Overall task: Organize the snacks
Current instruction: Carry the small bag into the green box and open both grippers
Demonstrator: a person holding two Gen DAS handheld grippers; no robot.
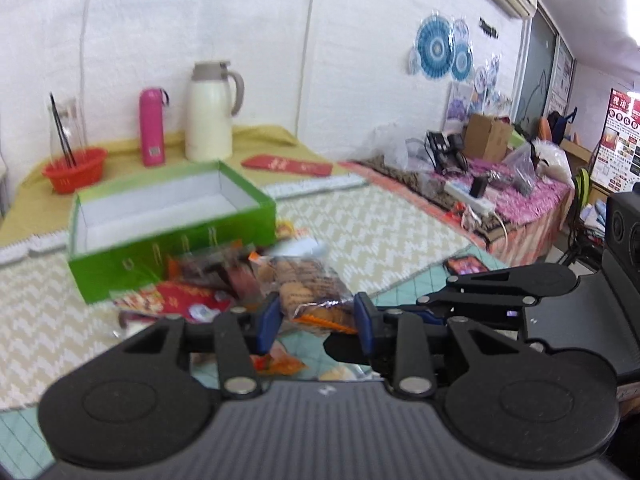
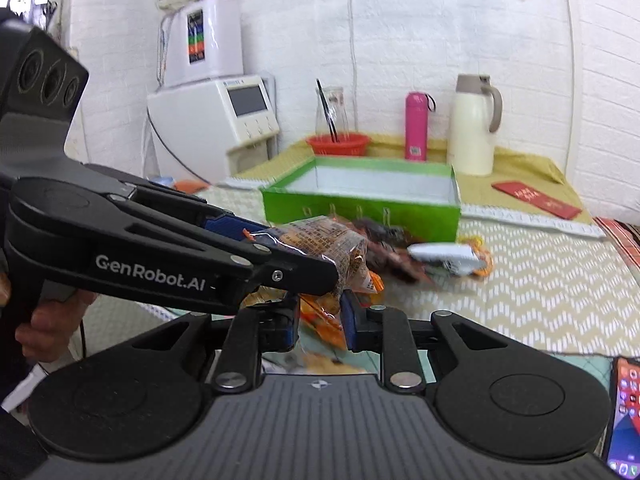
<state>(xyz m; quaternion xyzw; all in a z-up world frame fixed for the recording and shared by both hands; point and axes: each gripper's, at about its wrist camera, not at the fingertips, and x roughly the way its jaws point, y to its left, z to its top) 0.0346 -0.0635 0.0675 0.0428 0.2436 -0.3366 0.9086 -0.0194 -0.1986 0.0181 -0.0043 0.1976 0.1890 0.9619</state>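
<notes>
Hand-held gripper, left (image 1: 316, 320): its two blue fingers are squeezed on a clear cookie bag (image 1: 308, 284), which hangs a little above the snack pile (image 1: 208, 280).
Hand-held gripper, right (image 2: 320, 322): its fingers are close together around an orange wrapper (image 2: 322, 316); I cannot tell if they really pinch it.
Green box (image 1: 168, 216): it sits open on the counter (image 1: 380, 232), just behind the pile, and looks bare inside. I think the snacks belong in there.
Left arm pose: seen from the right side, it comes in from the left and points a bit down, with the bag sticking out of its tip and a bare hand (image 2: 44, 316) on the handle.
Right arm pose: low and flat, aimed at the box, right under the left tool.
What could go wrong, bump: the two tools are very close, almost touching. A quick lift could knock them together.
What could go wrong, slip: the bag is shiny and soft, and only an edge seems held. It might slide out and miss the box.
What could go wrong, crush: cookies crack if squeezed hard.
Phone (image 2: 624, 416): it lies near the right tool and could get nudged.
</notes>
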